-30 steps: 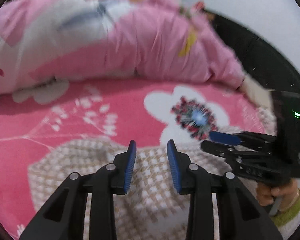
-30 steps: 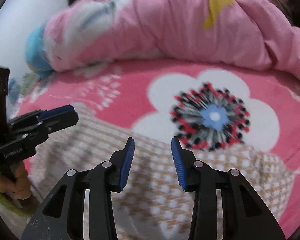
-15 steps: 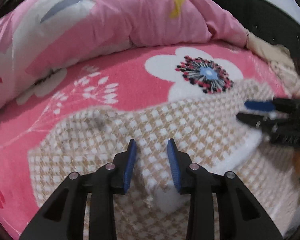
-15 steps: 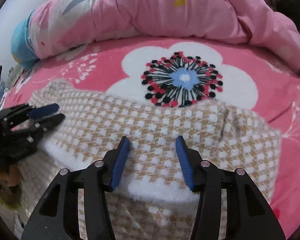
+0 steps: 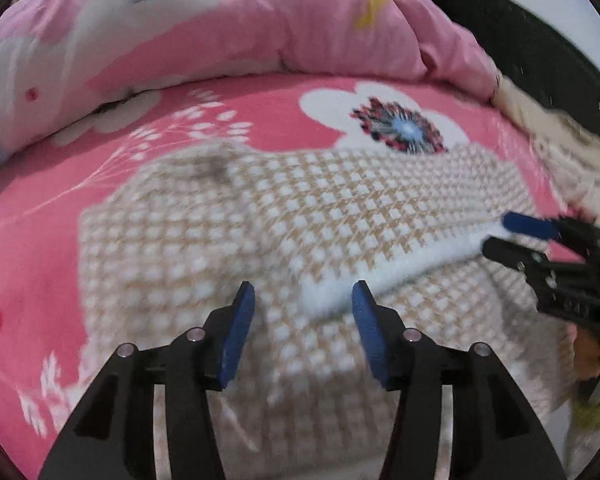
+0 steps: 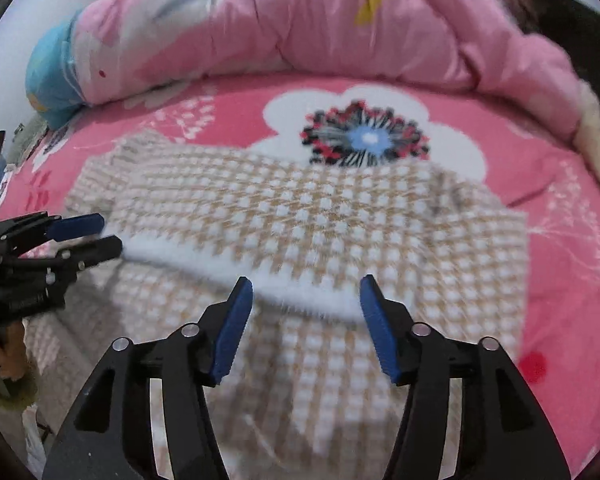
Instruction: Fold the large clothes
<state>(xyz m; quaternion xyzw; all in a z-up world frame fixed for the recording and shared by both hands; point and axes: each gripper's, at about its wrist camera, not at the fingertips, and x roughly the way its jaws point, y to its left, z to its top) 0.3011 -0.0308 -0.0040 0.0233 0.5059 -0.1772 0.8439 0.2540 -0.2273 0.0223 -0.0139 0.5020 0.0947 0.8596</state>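
I am looking down on a bed (image 5: 148, 136) covered by a pink blanket (image 6: 236, 112) printed with a big white flower (image 6: 370, 136), and along its far side lies a bulky pink quilt (image 5: 260, 28) with a blue end at the left (image 6: 48, 80). At the far right edge sits a heap of cream cloth (image 5: 556, 148). In the middle of the bed, near me, lies the task's garment, a tan and white checked sweater (image 5: 284, 216), spread flat with its far part folded toward me so that the white fuzzy hem (image 6: 236, 268) runs across it from left to right. My left gripper (image 5: 303, 328) hangs just above the left end of that hem; its blue fingers (image 5: 238, 336) have just been opening and now stand parted about halfway, with the hem's end seen in the gap but neither pad pressing on it. My right gripper (image 6: 306, 324) hangs above the hem's right part; its fingers (image 6: 378, 324) have also just been opening, stand a little wider, and grip nothing. In each view the other gripper shows at the side edge, its fingers apart beside the hem, with a bit of the hand (image 6: 12, 344) that carries it below.
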